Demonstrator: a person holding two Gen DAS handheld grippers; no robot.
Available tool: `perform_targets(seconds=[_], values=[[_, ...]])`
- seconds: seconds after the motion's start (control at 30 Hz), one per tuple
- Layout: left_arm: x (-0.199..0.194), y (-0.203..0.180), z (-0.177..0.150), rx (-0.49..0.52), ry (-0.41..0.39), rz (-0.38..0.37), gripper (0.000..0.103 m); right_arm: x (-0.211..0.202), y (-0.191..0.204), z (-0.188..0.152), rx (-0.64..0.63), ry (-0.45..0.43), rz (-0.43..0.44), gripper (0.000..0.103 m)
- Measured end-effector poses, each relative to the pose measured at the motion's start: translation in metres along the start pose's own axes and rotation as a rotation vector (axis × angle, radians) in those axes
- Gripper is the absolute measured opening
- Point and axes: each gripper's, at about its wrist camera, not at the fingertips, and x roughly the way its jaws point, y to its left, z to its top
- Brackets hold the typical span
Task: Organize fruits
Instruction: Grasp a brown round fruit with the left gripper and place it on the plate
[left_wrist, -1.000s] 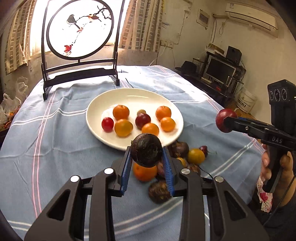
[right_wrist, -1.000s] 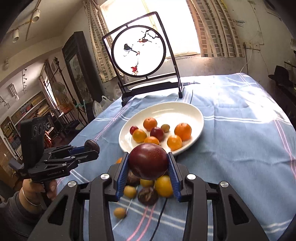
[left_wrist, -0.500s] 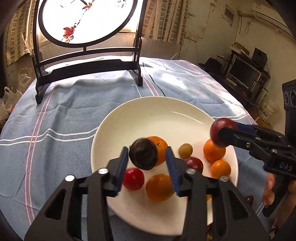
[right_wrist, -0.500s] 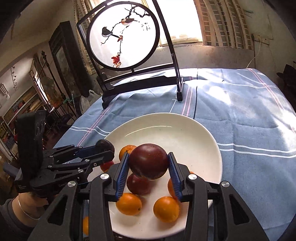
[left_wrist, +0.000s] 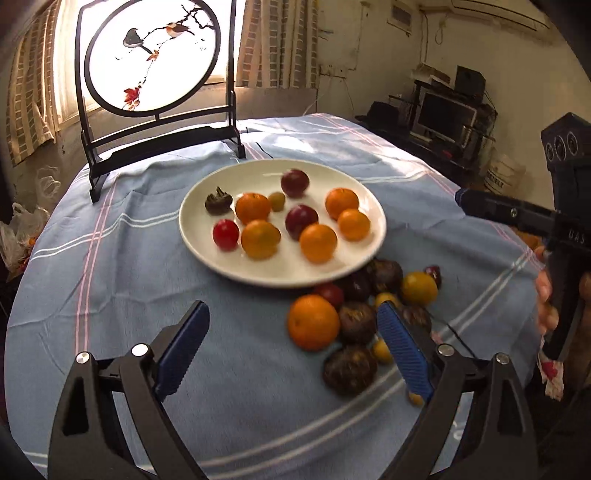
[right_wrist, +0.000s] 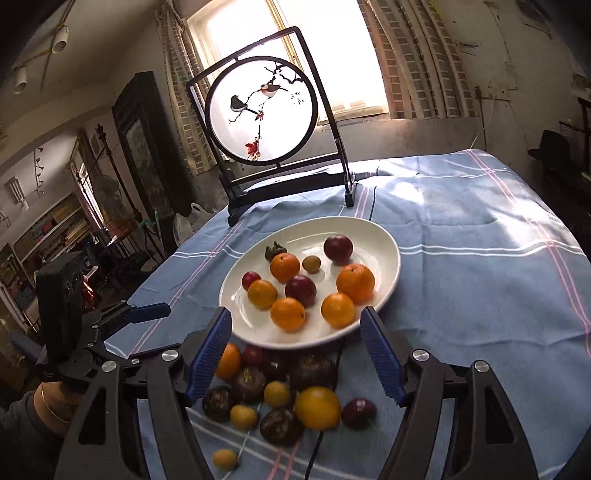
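A white plate (left_wrist: 195, 236) (right_wrist: 388, 254) on the blue tablecloth holds several oranges, plums and a small red fruit. A dark brown fruit (left_wrist: 218, 201) (right_wrist: 274, 252) lies at the plate's far left. A dark red plum (left_wrist: 294, 182) (right_wrist: 338, 249) lies at the far side. A pile of loose fruits (left_wrist: 351, 325) (right_wrist: 280, 391) lies on the cloth in front of the plate. My left gripper (left_wrist: 291, 350) is open and empty above the cloth near the pile. My right gripper (right_wrist: 295, 354) is open and empty above the pile and the plate's near rim.
A black-framed round bird screen (left_wrist: 151, 59) (right_wrist: 262, 110) stands at the table's far side. A black cable (right_wrist: 317, 443) runs under the pile. The right gripper shows at the right of the left wrist view (left_wrist: 517, 218). The left gripper shows at the left of the right wrist view (right_wrist: 122, 317).
Both grippers have opened and let go: the dark brown fruit and the dark red plum now lie on the plate. Both grippers have pulled back toward the pile.
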Motion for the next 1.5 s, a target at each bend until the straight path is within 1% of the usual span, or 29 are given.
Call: perform_targets(seconds=[0.1, 0.17, 0.23, 0.27, 0.3, 0.33, 0.4, 0.5, 0.53, 0.57, 0.67, 0.7, 0.77, 0.87, 0.93, 1.1, 1.13, 1.23, 1.3, 1.33, 1.37, 1.4, 1.5], values=[[-0.011, -0.014, -0.032, 0.052, 0.033, -0.004, 0.090, -0.025, 0.003, -0.032, -0.013, -0.004, -0.018, 0.073], [-0.015, -0.022, -0.046, 0.090, 0.042, 0.022, 0.090, -0.035, 0.005, -0.051, -0.026, 0.004, -0.038, 0.073], [-0.014, -0.028, -0.052, 0.111, 0.045, 0.042, 0.090, -0.042, 0.005, -0.065, -0.017, 0.021, -0.035, 0.073], [-0.010, -0.030, -0.053, 0.113, 0.048, 0.050, 0.085, -0.044, 0.004, -0.069, -0.009, 0.027, -0.032, 0.073], [-0.006, -0.032, -0.053, 0.113, 0.058, 0.052, 0.077, -0.046, 0.004, -0.073, -0.004, 0.030, -0.034, 0.073], [0.001, -0.034, -0.052, 0.110, 0.075, 0.049, 0.072, -0.047, 0.004, -0.075, -0.001, 0.034, -0.038, 0.073], [0.014, -0.037, -0.048, 0.101, 0.103, 0.045, 0.058, -0.049, 0.003, -0.077, 0.011, 0.036, -0.043, 0.073], [0.030, -0.046, -0.043, 0.118, 0.120, 0.057, 0.055, -0.053, 0.003, -0.079, 0.011, 0.039, -0.039, 0.073], [0.034, -0.049, -0.042, 0.122, 0.130, 0.047, 0.052, -0.054, 0.004, -0.079, 0.004, 0.041, -0.042, 0.073], [0.037, -0.051, -0.040, 0.123, 0.136, 0.040, 0.045, -0.055, 0.005, -0.079, -0.002, 0.041, -0.042, 0.073], [0.041, -0.054, -0.036, 0.124, 0.130, 0.047, 0.045, -0.055, 0.006, -0.080, -0.013, 0.047, -0.046, 0.073], [0.042, -0.053, -0.035, 0.119, 0.129, 0.046, 0.043, -0.054, 0.005, -0.080, -0.013, 0.051, -0.047, 0.073], [0.040, -0.053, -0.035, 0.114, 0.121, 0.033, 0.043, -0.051, 0.002, -0.081, -0.008, 0.063, -0.048, 0.073], [0.029, -0.055, -0.039, 0.125, 0.084, 0.036, 0.042, -0.044, 0.002, -0.081, -0.018, 0.086, -0.053, 0.073], [0.018, -0.053, -0.043, 0.098, 0.058, 0.020, 0.042, -0.037, 0.007, -0.081, -0.037, 0.107, -0.052, 0.072], [-0.016, -0.045, -0.055, 0.034, -0.009, 0.005, 0.042, -0.004, 0.027, -0.079, -0.104, 0.204, -0.033, 0.056], [-0.021, -0.042, -0.057, 0.021, -0.015, 0.004, 0.042, 0.002, 0.032, -0.081, -0.114, 0.225, -0.018, 0.054], [-0.033, -0.033, -0.061, -0.003, -0.021, 0.013, 0.042, 0.016, 0.057, -0.089, -0.183, 0.263, 0.018, 0.053], [-0.038, -0.028, -0.063, -0.010, -0.022, 0.022, 0.042, 0.026, 0.072, -0.095, -0.218, 0.285, 0.030, 0.049], [-0.039, -0.026, -0.064, -0.013, -0.022, 0.025, 0.042, 0.031, 0.077, -0.097, -0.229, 0.297, 0.030, 0.043], [-0.040, -0.023, -0.065, -0.017, -0.023, 0.027, 0.042, 0.036, 0.080, -0.099, -0.239, 0.311, 0.024, 0.035], [-0.041, -0.020, -0.066, -0.022, -0.025, 0.029, 0.042, 0.041, 0.083, -0.101, -0.246, 0.323, 0.017, 0.031], [-0.043, -0.016, -0.068, -0.039, -0.030, 0.024, 0.042, 0.044, 0.087, -0.103, -0.260, 0.315, -0.013, 0.027]])
